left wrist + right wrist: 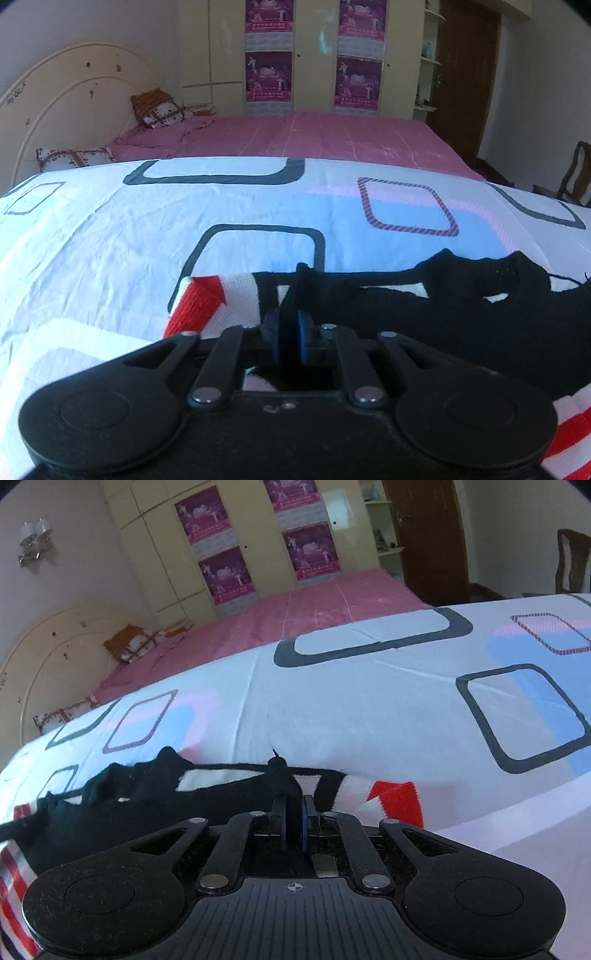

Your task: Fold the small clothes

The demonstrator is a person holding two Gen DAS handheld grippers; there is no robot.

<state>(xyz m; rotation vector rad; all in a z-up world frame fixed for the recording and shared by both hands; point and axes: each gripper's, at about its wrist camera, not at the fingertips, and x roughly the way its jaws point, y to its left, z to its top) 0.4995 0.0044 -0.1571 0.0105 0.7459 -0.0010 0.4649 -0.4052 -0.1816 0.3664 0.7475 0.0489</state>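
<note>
A small knitted sweater (461, 325), black with white and red stripes, lies flat on a white sheet (129, 229) printed with rounded squares. Its red and white sleeve end (207, 299) points left in the left wrist view. My left gripper (289, 332) is shut on a raised fold of the black knit near that sleeve. In the right wrist view the same sweater (129, 805) spreads to the left, with a red and white sleeve end (399, 801) to the right. There my right gripper (293, 814) is shut on a pinched ridge of black fabric.
The printed sheet (369, 709) lies over the near part of a bed with a pink cover (332, 136). Pillows (159, 107) lean on a cream headboard (74, 99). A wardrobe with purple posters (269, 74) stands behind. A wooden chair (576, 173) is at the right.
</note>
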